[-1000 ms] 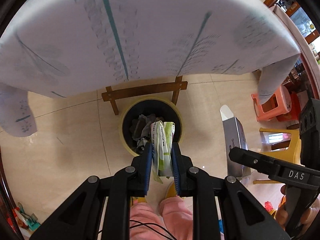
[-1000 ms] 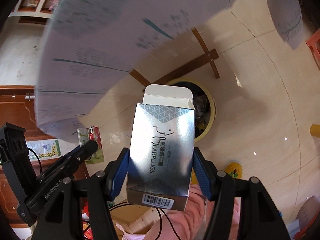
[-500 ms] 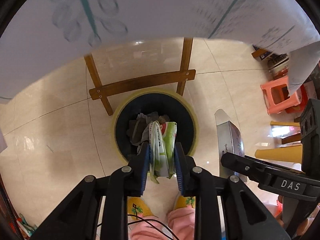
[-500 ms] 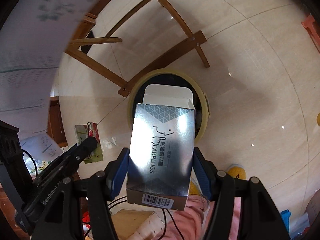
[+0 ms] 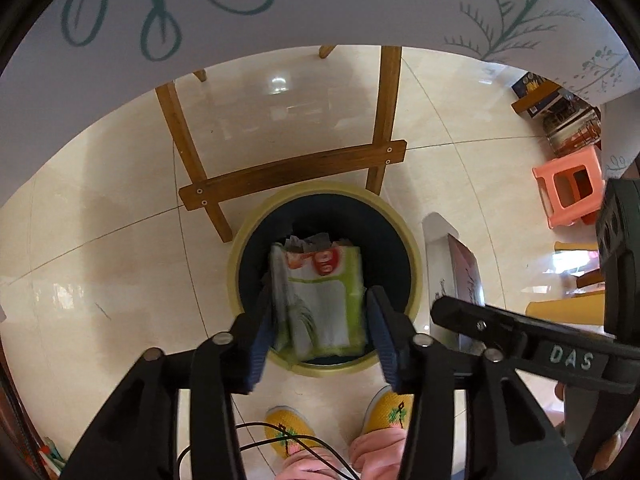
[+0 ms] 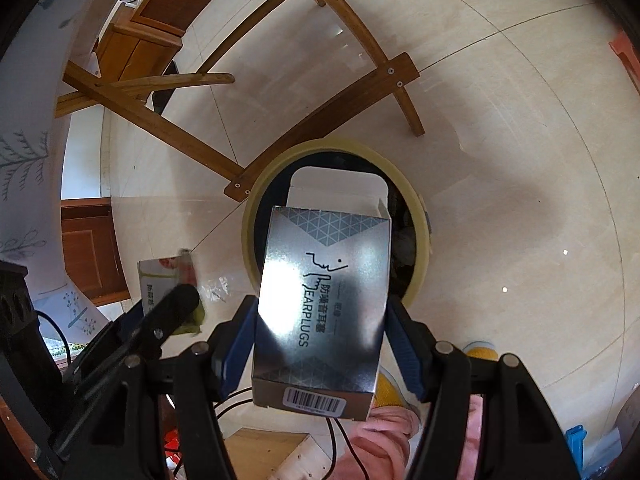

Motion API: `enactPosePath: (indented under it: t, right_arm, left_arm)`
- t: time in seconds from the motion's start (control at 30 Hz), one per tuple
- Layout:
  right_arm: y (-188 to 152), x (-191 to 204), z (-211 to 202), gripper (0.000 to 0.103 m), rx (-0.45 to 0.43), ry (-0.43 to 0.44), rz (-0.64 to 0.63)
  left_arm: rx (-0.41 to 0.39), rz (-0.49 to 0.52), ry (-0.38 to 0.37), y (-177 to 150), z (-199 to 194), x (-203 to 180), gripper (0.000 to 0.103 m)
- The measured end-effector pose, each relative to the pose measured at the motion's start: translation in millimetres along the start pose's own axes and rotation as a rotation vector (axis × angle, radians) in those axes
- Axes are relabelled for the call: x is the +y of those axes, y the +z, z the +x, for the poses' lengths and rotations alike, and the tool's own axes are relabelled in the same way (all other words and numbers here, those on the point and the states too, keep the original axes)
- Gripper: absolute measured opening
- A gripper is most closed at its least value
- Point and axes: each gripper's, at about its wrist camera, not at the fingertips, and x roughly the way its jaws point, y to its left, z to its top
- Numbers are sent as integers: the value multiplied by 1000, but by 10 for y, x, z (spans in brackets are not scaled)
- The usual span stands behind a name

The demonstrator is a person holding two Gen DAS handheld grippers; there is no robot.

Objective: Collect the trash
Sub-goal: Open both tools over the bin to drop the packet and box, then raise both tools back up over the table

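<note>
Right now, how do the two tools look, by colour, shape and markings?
The left tool and the right tool are black, with angular linkage arms, silver screw heads and blue finger pads. One body reads "DAS". Thin black cables run beneath both.

Left gripper [image 5: 320,316] fingers spread; green-white wrapper [image 5: 320,300] over yellow-rimmed bin [image 5: 412,256].
</note>
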Motion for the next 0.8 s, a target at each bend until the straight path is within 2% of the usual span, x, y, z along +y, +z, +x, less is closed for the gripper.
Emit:
enactPosePath:
  t: [0.07,0.1,0.37,0.8]
  right_arm:
    - [34,17,38,64,2,-9,-9]
    - [44,26,53,64,3,-12,-14]
    - [124,150,151,66,7,-34,-45]
    - [117,333,236,71,8,-9,-73]
  left_arm:
    - [-8,12,9,-3,1,17,61]
    - [-13,14,10,0,-15,18,62]
    - [-48,12,23,0,-122,79,62]
    - [-99,-19,32,-127,-416,180,62]
